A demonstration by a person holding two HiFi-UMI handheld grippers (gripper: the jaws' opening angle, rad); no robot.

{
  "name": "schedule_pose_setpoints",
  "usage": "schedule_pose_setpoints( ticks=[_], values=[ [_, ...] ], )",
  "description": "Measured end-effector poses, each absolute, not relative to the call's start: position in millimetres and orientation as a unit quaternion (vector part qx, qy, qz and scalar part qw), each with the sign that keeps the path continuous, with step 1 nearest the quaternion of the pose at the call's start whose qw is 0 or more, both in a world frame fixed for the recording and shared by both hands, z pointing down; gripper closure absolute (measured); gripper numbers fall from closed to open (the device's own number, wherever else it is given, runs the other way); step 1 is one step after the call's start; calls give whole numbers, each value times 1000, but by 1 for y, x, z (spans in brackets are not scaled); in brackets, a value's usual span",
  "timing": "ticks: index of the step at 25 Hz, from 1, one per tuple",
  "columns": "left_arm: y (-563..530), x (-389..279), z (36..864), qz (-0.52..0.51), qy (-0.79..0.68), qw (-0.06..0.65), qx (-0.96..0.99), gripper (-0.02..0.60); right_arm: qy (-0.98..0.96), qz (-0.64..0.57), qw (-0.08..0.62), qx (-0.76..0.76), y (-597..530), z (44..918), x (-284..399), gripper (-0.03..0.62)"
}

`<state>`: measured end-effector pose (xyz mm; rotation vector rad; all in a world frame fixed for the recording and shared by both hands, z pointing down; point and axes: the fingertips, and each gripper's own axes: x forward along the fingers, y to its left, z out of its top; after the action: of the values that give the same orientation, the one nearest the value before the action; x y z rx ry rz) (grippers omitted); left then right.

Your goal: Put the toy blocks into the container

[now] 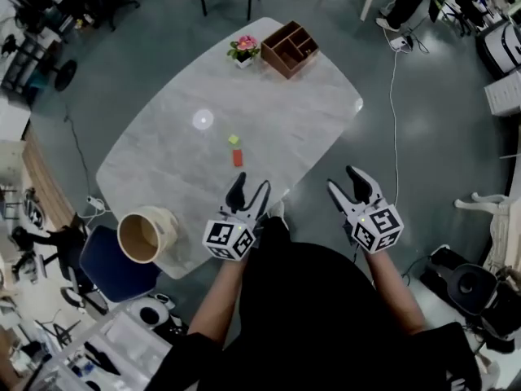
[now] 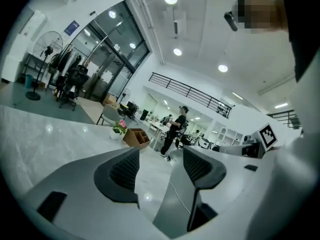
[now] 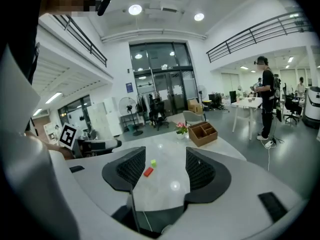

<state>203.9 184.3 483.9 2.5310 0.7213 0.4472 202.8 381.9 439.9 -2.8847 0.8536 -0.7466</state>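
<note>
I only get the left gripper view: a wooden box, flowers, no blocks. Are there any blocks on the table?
Observer: Yes. A red block and a smaller green block lie in the middle of the table, ahead of the left gripper.
Operator: Where's the container?
Observer: A round bucket stands at the table's near-left corner, left of that gripper.
Operator: Is the right gripper holding anything?
Observer: No, its fingers are apart and empty, off the table's right edge.

The left gripper (image 2: 161,170), jaws apart and empty, faces a wooden organizer (image 2: 136,137) beside pink flowers (image 2: 120,126).
</note>
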Motion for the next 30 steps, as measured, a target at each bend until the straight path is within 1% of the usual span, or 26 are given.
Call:
schedule_pose_setpoints(
  ticks=[4, 8, 23, 30],
  values=[
    [156, 221, 516, 182, 236, 230, 926, 329, 302, -249, 19, -920, 346, 456, 236, 375],
    [135, 229, 529, 193, 213, 229, 930, 328, 321, -246, 18, -914, 316, 455, 260, 375],
    [95, 236, 534, 189, 121, 221, 949, 327, 449, -266, -7, -853, 235, 471, 302, 375],
    [87, 257, 570, 219, 50, 233, 946, 327, 523, -283, -13, -804, 205, 492, 331, 375]
  ],
)
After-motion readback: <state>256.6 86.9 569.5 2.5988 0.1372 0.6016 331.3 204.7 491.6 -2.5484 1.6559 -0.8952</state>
